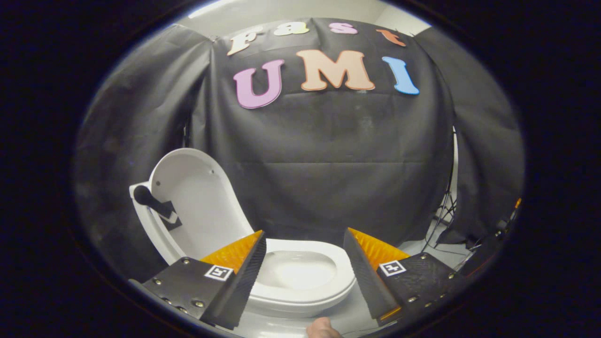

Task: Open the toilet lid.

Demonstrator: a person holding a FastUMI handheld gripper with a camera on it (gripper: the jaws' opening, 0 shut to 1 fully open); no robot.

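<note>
Lid point(197, 197) standing raised behind the seat point(305, 286), claw point(304, 263) released and empty above the bowl; apparently done, next just backing away.

A booth is enclosed by black cloth point(328, 178), which is hung in wide creased panels across the back and drawn round on both sides. A pale ceiling point(300, 9) is seen above the cloth's top edge, with a bright strip of light point(213, 7) at one side. A light grey floor point(422, 246) is visible below the cloth's hem, where thin black stand legs point(443, 213) and cables are set
</note>
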